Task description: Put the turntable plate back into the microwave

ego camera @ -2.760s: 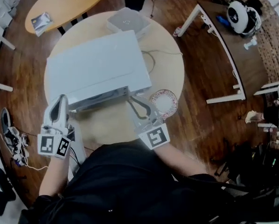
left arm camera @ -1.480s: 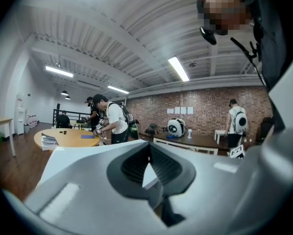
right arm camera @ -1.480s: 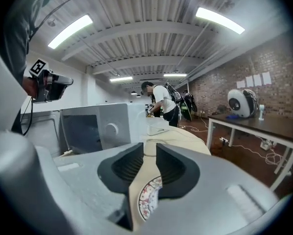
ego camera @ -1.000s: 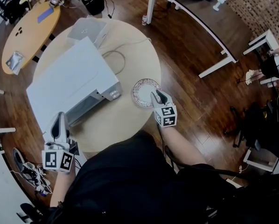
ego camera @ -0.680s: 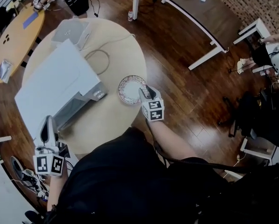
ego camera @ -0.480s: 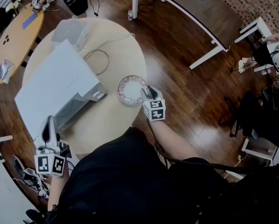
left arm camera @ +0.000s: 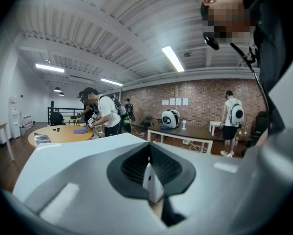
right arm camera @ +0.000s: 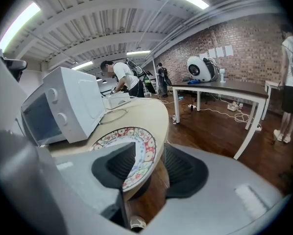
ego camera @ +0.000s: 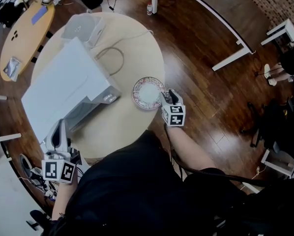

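Observation:
The turntable plate (ego camera: 148,92), white with a red patterned rim, lies flat near the round table's (ego camera: 132,48) right edge, right of the white microwave (ego camera: 63,90). My right gripper (ego camera: 167,96) is at the plate's near-right rim. In the right gripper view the plate (right arm camera: 122,138) has its rim between my right gripper's (right arm camera: 149,152) jaws. They have just been opening, and neither pad presses on it. The microwave (right arm camera: 68,106) stands behind with its door shut. My left gripper (ego camera: 62,124) is by the microwave's front left corner. In its own view the left gripper (left arm camera: 149,148) has its tips together.
A flat white device (ego camera: 83,26) and a looped cable (ego camera: 110,60) lie behind the microwave. The table edge drops to wood floor just right of the plate. An oval table (ego camera: 26,31) and a white-legged desk (ego camera: 211,14) stand further off, with people around.
My right gripper left the microwave's front, reached the plate's right rim, then sank a little there. My left gripper stays by the microwave's corner. The head view has swung.

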The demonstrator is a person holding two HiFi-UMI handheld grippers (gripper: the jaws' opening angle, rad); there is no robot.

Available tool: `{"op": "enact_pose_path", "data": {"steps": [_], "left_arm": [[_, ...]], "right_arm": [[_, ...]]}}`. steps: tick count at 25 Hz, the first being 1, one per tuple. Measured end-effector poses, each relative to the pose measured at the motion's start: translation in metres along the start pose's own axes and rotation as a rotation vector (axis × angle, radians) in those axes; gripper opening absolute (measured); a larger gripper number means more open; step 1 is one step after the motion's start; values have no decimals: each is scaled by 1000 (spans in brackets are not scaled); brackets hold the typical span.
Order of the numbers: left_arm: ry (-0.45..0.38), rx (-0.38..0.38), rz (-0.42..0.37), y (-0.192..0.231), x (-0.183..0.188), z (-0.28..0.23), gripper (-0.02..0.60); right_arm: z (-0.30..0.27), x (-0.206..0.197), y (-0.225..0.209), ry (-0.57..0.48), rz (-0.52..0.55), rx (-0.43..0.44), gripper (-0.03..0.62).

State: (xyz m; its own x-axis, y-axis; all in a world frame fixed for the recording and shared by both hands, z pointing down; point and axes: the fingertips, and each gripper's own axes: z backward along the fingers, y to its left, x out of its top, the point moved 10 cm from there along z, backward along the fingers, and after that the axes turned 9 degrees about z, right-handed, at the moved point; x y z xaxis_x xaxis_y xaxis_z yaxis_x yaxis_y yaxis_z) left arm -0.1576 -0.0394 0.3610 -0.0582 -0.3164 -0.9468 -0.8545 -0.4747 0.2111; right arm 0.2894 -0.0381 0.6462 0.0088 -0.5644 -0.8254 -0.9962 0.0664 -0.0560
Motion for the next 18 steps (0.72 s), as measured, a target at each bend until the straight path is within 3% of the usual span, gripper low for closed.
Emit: {"op": "enact_pose_path", "data": {"steps": [18], "left_arm": [[51, 62, -11, -14, 2, 1, 5]], "right_arm": [[-27, -13, 0, 54, -64, 105, 192]]}}
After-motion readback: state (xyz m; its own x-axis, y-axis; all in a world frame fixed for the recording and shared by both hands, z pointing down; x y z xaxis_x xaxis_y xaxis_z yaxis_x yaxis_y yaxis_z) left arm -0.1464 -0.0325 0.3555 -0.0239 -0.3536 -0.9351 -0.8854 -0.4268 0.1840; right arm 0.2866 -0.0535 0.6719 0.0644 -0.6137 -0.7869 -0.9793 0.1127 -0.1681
